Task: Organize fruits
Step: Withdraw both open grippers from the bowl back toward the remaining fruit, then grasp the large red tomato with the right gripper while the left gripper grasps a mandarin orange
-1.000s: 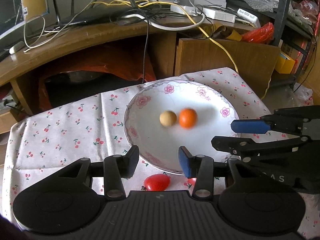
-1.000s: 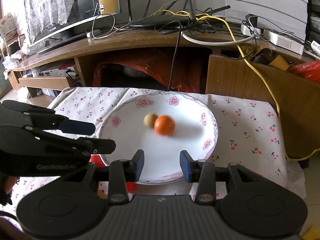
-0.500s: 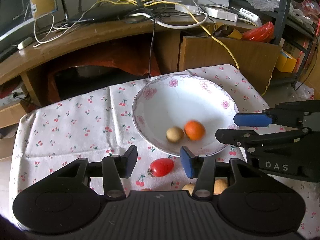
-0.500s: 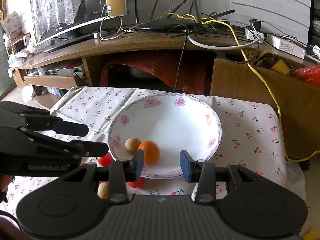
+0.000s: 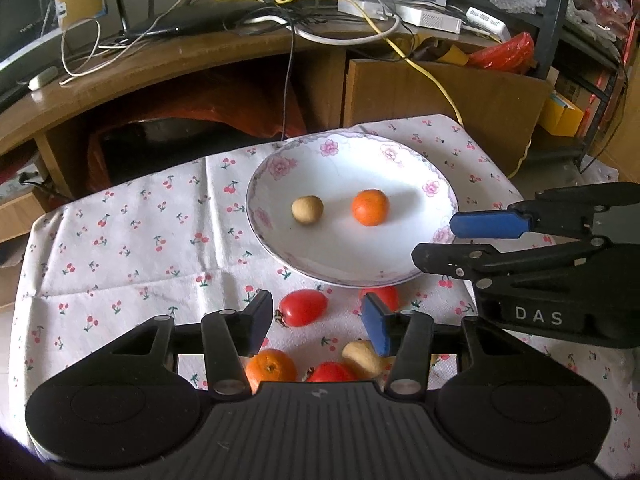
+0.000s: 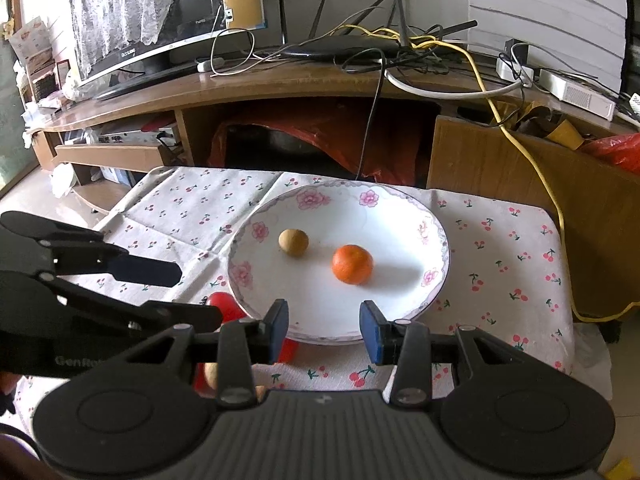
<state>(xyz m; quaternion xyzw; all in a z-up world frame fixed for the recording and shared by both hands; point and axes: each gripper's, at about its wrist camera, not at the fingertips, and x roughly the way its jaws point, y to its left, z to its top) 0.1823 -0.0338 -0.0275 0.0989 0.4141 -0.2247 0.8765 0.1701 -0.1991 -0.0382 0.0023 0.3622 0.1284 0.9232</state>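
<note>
On the cherry-print cloth [image 5: 132, 248] sits the flowered plate [image 5: 280, 168], and two fruits already lie in it, apart from each other — an orange [image 5: 370, 207] and a small tan round fruit [image 5: 307, 209]. So the sorting looks begun but far from finished: near the plate's front edge, still on the cloth, are a red tomato [image 5: 303, 307], a second red fruit [image 5: 382, 295] half hidden by a finger, another orange [image 5: 271, 367], one more red fruit [image 5: 330, 372] and a pale tan piece [image 5: 362, 357]. The left gripper [image 5: 316, 322] hangs over these with its jaws opening and nothing pressed between them — the tomato lies just beyond its tips. The right gripper [image 6: 323, 326] stands with jaws apart and empty over the plate's near rim.
</note>
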